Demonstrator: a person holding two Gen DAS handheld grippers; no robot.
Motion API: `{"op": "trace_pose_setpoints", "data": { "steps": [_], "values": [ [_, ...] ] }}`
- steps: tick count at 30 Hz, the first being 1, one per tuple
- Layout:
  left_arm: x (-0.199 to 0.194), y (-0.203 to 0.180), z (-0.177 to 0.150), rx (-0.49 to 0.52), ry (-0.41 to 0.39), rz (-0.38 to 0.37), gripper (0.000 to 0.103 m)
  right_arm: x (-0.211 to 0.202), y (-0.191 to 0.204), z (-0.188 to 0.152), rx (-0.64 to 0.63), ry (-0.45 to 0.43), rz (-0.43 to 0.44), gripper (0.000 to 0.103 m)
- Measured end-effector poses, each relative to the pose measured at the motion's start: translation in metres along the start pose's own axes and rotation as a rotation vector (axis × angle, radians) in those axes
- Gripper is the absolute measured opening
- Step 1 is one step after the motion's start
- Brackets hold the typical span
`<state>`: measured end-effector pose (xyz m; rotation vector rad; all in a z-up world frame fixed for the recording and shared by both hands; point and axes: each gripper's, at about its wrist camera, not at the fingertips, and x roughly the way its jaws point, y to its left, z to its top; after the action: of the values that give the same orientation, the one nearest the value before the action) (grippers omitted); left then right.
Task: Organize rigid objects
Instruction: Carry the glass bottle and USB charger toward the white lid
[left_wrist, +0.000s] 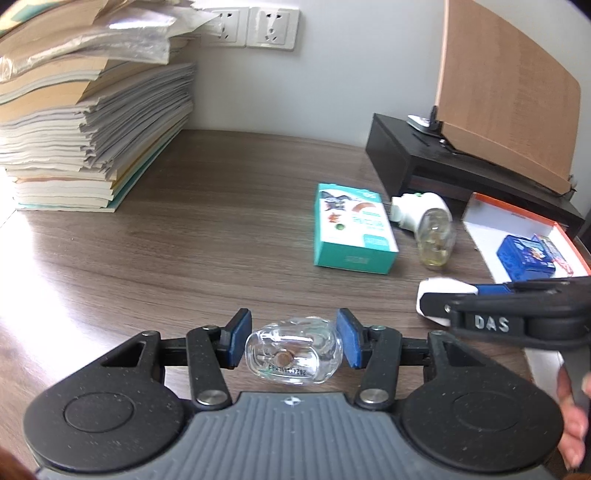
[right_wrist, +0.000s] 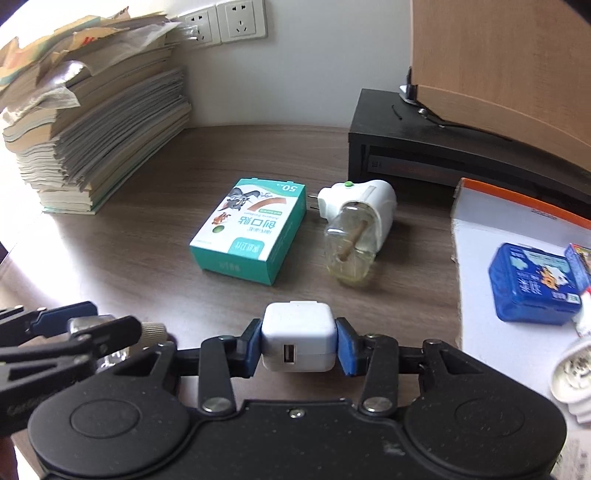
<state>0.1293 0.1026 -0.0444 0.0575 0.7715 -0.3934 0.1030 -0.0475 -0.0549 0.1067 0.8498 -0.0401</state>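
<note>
The right claw (right_wrist: 299, 341) clenches the white cube-shaped plastic USB charger (right_wrist: 298, 338), nearer than the left claw (left_wrist: 293, 341), grasping a clear glass bottle (left_wrist: 291, 350), to the orange-rimmed white tray (right_wrist: 517, 236) on its right

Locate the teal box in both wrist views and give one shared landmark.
Left wrist: the teal box lies right of centre, mid-height, on the desk, left of the white plug-in vaporizer.
Right wrist: the teal box lies just left of centre, mid-height, beyond the white charger.
Shared landmark: the wall sockets at the top, above the paper stack.
</note>
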Motion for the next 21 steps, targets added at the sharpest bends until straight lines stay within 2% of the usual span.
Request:
{"op": "trace_pose_setpoints", "data": {
  "steps": [12,21],
  "values": [
    [-0.022,-0.043,-0.008,0.015,-0.014,-0.047,0.051,-0.073,-0.039,-0.024,0.069,-0.074,-0.014,0.051],
    [-0.031,-0.096,-0.002,0.071,-0.041,-0.102,0.051,-0.112,-0.085,-0.031,0.135,-0.131,-0.058,0.051]
  ]
}}
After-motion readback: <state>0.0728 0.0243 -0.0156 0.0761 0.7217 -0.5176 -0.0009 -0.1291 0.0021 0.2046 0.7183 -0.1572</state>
